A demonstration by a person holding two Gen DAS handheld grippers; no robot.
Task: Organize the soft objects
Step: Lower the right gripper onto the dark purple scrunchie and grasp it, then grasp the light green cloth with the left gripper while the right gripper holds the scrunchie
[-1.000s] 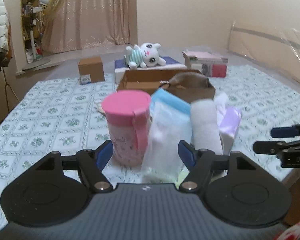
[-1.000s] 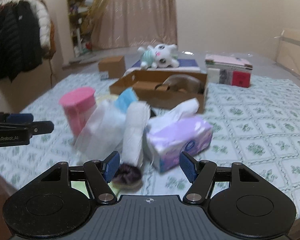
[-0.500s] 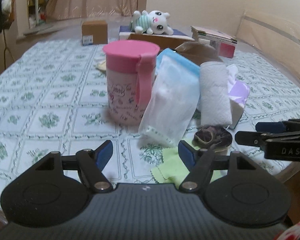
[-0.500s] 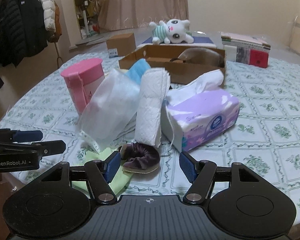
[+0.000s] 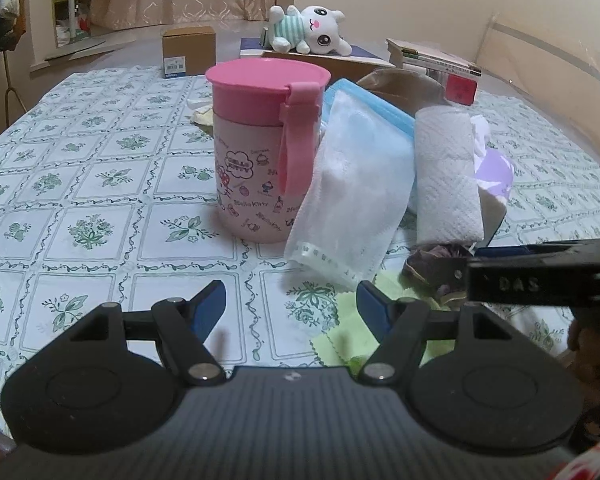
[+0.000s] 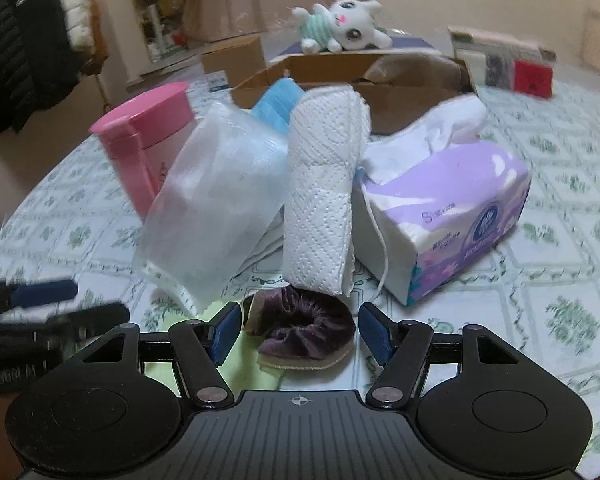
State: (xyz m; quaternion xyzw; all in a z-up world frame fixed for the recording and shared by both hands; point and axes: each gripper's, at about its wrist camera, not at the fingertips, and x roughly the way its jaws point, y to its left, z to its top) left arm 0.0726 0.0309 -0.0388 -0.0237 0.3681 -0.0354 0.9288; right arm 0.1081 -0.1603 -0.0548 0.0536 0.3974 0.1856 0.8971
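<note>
Left gripper: the left gripper [image 5: 291,300] is hovering low over the near part of the tablecloth [image 5: 80,200], its jaws spread wide and holding nothing.
Right gripper: the right gripper [image 6: 294,330] is sitting with its jaws released on either side of the purple scrunchie [image 6: 304,328]; whether the pads are touching it cannot be told.
Purple scrunchie: it is lying on the cloth at the near edge of the pile, just in front of the paper towel roll [image 6: 324,196], partly over the green cloth [image 5: 356,336].
Green cloth: it is lying flat at the near edge, reaching under the left gripper's right finger in the left wrist view.
Paper towel roll: it is leaning upright between the clear bag and the tissue pack [image 6: 452,216].
Clear bag: the clear bag [image 5: 352,196] holding white material is leaning against the pink cup [image 5: 264,148], with a blue packet [image 5: 376,108] behind it.
Tissue pack: the purple pack is lying to the right of the roll, white tissue sticking out of its top.
Pink cup: it is standing upright with its lid on, left of the soft pile.
Far side: a cardboard box [image 6: 340,76] is standing behind the pile, and a plush toy [image 5: 312,30] is lying on its side beyond it.
Far right: a stack of books [image 5: 436,64] is resting there.
Far left: a small carton [image 5: 188,52] is standing there.
</note>
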